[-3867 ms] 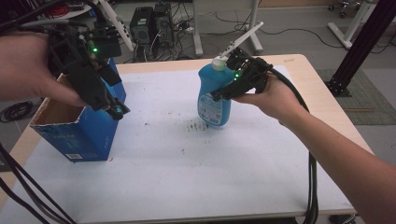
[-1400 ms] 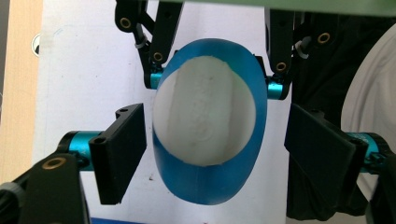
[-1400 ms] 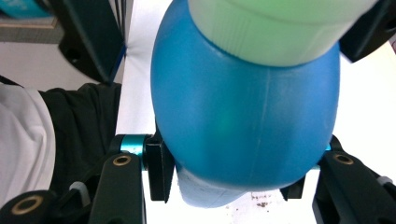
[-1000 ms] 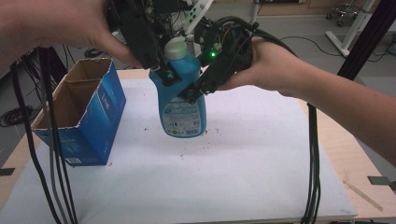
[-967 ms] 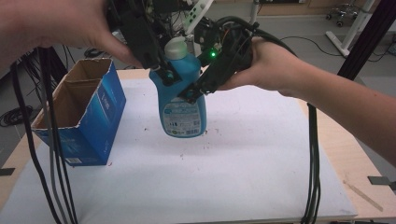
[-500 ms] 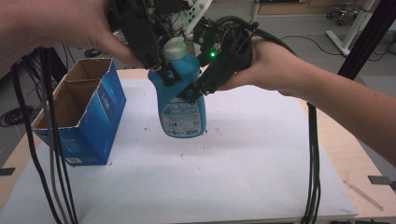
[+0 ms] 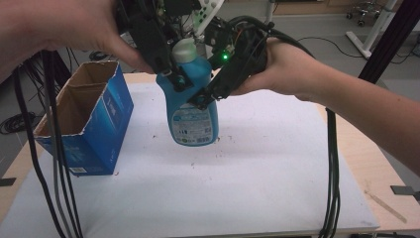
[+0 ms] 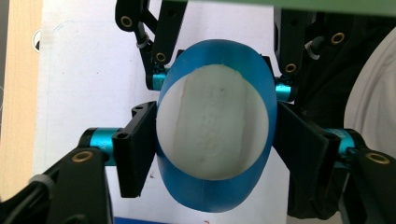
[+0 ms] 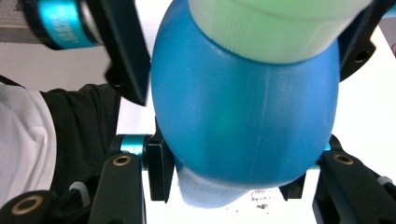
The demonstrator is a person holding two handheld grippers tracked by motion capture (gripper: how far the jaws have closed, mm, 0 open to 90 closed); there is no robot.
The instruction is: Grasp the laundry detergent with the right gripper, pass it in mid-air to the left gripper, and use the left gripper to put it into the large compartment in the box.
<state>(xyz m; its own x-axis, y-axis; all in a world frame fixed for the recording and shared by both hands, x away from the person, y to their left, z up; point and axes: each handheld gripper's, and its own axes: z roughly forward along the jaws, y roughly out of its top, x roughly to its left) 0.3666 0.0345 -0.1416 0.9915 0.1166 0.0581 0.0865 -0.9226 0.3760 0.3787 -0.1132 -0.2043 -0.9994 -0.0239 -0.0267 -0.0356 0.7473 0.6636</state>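
High view, bottle: blue bottle [image 7: 192, 106] with pale cap [image 7: 184, 51], upper centre of frame, apparently clear of the white table [image 7: 257, 168].
Left gripper [image 7: 174, 79]: jaws clamped on the bottle's shoulder.
Right gripper [image 7: 202, 99]: jaws closed around the bottle body, lower down.
Box: open blue carton [image 7: 84, 124], left of frame, apart from the bottle.
Risk: rounded, slick shoulder; uneven pull between the two grips could let it twist or slip out.
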